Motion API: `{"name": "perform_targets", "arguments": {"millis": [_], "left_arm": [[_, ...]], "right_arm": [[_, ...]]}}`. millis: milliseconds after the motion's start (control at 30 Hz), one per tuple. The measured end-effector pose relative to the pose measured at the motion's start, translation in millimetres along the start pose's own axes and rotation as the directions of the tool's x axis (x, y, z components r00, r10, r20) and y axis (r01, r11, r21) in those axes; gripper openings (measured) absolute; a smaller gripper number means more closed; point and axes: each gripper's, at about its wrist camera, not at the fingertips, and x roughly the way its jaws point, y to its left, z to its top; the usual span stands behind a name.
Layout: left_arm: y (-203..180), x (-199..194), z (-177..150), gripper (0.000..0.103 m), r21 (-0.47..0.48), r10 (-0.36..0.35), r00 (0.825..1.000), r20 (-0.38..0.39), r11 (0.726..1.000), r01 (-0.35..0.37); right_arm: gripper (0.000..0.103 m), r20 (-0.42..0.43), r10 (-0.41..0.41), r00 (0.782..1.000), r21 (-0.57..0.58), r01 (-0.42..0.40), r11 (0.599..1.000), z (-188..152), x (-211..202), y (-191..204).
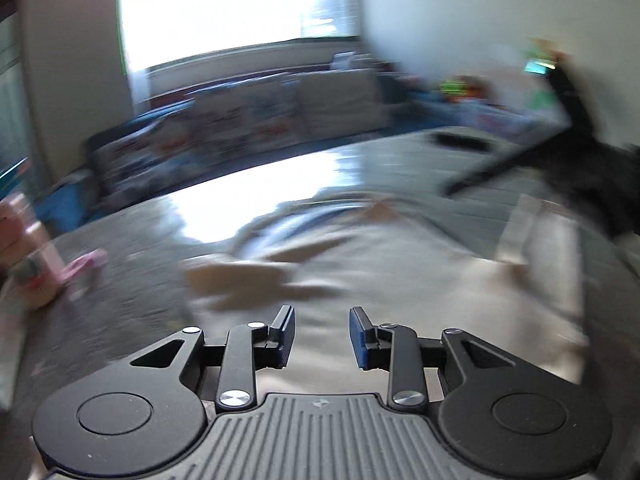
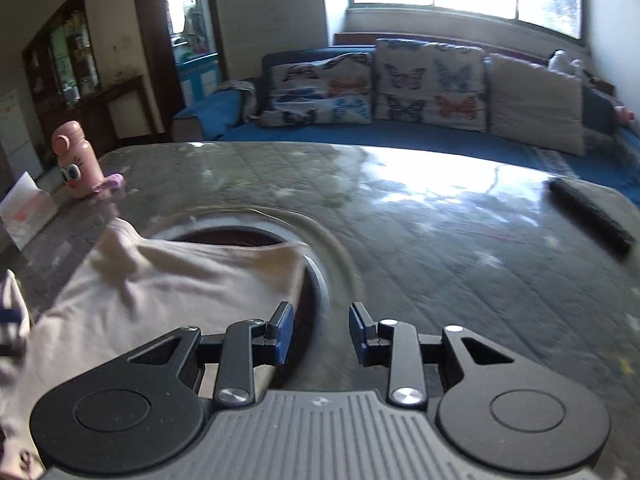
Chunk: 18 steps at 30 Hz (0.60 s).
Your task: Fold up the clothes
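A cream garment (image 1: pixel 360 264) lies spread on the grey table (image 1: pixel 120 280); the left wrist view is smeared. My left gripper (image 1: pixel 322 336) hangs over the garment with its jaws apart and nothing between the blue pads. In the right wrist view the same cream garment (image 2: pixel 160 280) lies to the left, and its far edge drapes over a round recess (image 2: pixel 224 236) in the table (image 2: pixel 440 240). My right gripper (image 2: pixel 320 334) stands open at the cloth's right edge. The cloth runs behind its left finger (image 2: pixel 282 332), but the gap between the pads holds nothing.
A pink bottle with cartoon eyes (image 2: pixel 78 160) and a tissue box (image 2: pixel 24 212) stand at the table's far left. A black remote (image 2: pixel 588 216) lies at the right. A blue sofa with cushions (image 2: pixel 400 132) runs behind. A dark blurred shape (image 1: pixel 580 152) crosses the left view's right side.
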Motion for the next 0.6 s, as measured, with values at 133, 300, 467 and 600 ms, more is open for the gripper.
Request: {"name": "perform_targets", "arguments": {"millis": [133,300,467,600], "left_arm": [[46,35,12,0.033,-0.129,0.125,0.991,-0.048,0.983,-0.13],[77,66,16,0.037,-0.159,0.164,0.982,-0.089,0.971,-0.177],[86,91,20,0.04,-0.158,0.153,0.982,-0.11,0.973,-0.169],[87,105,22,0.039,-0.162,0.128,0.986,-0.111,0.976,-0.145]], "right_arm": [[0.03,-0.02,0.023,1.0,-0.003,-0.023,1.0,12,29,11],[0.03,-0.032,0.026,0.999,0.02,-0.026,0.999,24,65,11],[0.03,-0.044,0.031,0.999,0.041,-0.029,0.999,25,88,8],[0.014,-0.044,0.04,0.998,0.047,-0.037,0.998,22,97,6]]}}
